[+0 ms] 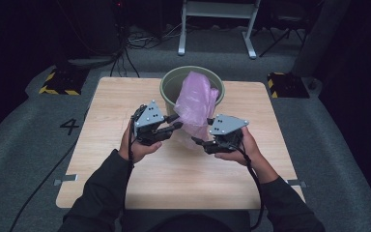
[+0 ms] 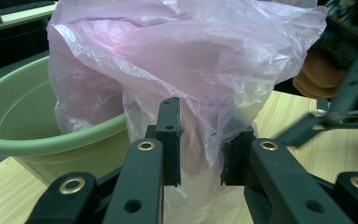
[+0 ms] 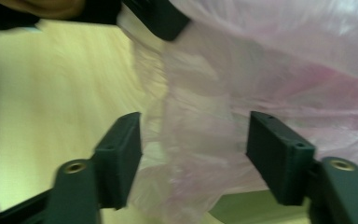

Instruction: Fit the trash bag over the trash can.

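A pink plastic bag hangs out of a green tub and droops over its near rim onto the wooden table. My left gripper is at the bag's left side. In the left gripper view its pads pinch a hanging fold of the bag. My right gripper comes in from the right, low at the bag's bottom edge. In the right gripper view its jaws stand wide apart with loose bag film between them, not pressed.
The tub stands at the table's far middle. Beyond the table lie grey floor, cables and a white frame's legs. Yellow-black striped blocks sit at the far corners. The person's hands hold both grippers close together.
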The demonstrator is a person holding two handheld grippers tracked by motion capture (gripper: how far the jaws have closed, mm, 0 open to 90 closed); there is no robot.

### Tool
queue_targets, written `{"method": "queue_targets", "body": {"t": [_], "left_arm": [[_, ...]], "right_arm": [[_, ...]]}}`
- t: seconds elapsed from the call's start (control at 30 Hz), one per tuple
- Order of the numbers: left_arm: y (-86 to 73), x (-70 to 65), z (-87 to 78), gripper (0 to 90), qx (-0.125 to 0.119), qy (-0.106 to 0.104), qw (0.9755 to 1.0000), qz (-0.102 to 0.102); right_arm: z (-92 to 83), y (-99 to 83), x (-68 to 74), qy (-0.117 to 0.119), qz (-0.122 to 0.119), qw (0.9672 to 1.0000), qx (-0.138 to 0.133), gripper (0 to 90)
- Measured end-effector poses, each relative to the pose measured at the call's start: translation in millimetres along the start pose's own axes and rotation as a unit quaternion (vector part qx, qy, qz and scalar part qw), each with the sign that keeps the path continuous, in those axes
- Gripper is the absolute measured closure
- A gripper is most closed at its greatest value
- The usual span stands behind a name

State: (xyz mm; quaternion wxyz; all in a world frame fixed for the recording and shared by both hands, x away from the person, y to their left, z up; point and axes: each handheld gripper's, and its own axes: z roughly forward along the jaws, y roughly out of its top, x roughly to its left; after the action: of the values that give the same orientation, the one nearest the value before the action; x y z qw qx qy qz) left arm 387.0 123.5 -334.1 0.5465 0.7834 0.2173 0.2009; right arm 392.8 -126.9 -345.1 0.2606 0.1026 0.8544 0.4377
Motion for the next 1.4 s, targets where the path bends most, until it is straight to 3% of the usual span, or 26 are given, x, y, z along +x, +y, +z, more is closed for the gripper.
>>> {"method": "queue_targets", "body": {"t": [0.17, 0.3, 0.4, 0.53, 0.63, 0.67, 0.7, 0.83, 0.87, 0.97, 1.03, 1.1, 1.17, 1.23, 1.4], "left_arm": [[-1.6, 3.6, -3.5, 68.7, -0.007, -0.008, 0.9999, -0.004], [-4.0, 8.0, -6.8, 56.0, -0.013, -0.011, 0.9998, -0.011], [-6.4, 12.2, -6.9, 51.2, -0.005, 0.001, 0.9999, -0.014], [-11.4, 18.7, -8.6, 55.6, -0.003, 0.007, 0.9998, -0.020], [-14.4, 24.0, -10.4, 55.5, -0.012, -0.004, 0.9993, -0.036], [-15.0, 24.3, -10.9, 59.4, -0.015, -0.008, 0.9992, -0.036], [-15.1, 23.9, -10.7, 62.5, -0.014, -0.011, 0.9992, -0.035], [-13.4, 18.8, -6.6, 70.7, 0.001, -0.009, 0.9998, -0.019], [-12.9, 18.1, -5.8, 72.3, 0.003, -0.011, 0.9998, -0.017], [-12.1, 16.4, -4.2, 73.5, 0.002, -0.014, 0.9998, -0.017], [-11.9, 16.1, -4.1, 73.6, 0.000, -0.015, 0.9997, -0.018], [-11.8, 16.3, -4.6, 74.5, -0.002, -0.022, 0.9996, -0.020], [-11.7, 15.9, -4.9, 74.6, -0.004, -0.024, 0.9995, -0.021], [-11.5, 15.7, -5.1, 74.6, -0.006, -0.025, 0.9995, -0.020], [-12.1, 16.5, -6.5, 72.5, -0.006, -0.022, 0.9995, -0.022]], "right_arm": [[8.4, -2.5, -3.4, -0.026, -0.008, 0.9995, 0.016, 70.4], [6.1, -5.2, -10.6, -0.042, -0.002, 0.9991, 0.007, 88.3], [0.5, -6.8, -16.3, -0.044, 0.012, 0.9989, -0.013, 90.0], [-9.2, -9.7, -25.1, -0.050, 0.033, 0.9976, -0.035, 90.0], [-14.6, -12.9, -31.1, -0.043, 0.048, 0.9969, -0.045, 90.0], [-15.3, -13.2, -30.8, -0.040, 0.046, 0.9972, -0.045, 90.0], [-15.7, -12.9, -28.8, -0.032, 0.042, 0.9975, -0.047, 88.7], [-12.5, -7.9, -16.4, -0.008, 0.016, 0.9989, -0.044, 58.6], [-10.2, -7.2, -13.8, 0.008, 0.014, 0.9989, -0.045, 51.7], [-2.3, -7.5, -8.2, 0.020, 0.005, 0.9990, -0.039, 36.9], [6.1, -7.5, -4.7, 0.024, 0.006, 0.9993, -0.027, 33.6], [15.1, -7.0, -1.0, 0.003, -0.006, 0.9999, -0.008, 31.8], [22.1, -6.3, -0.5, -0.011, -0.007, 0.9999, 0.002, 38.8], [26.0, -6.1, -2.2, -0.009, -0.004, 0.9999, -0.001, 59.2], [27.3, -8.3, -4.3, -0.014, -0.006, 0.9998, -0.009, 88.3]]}}
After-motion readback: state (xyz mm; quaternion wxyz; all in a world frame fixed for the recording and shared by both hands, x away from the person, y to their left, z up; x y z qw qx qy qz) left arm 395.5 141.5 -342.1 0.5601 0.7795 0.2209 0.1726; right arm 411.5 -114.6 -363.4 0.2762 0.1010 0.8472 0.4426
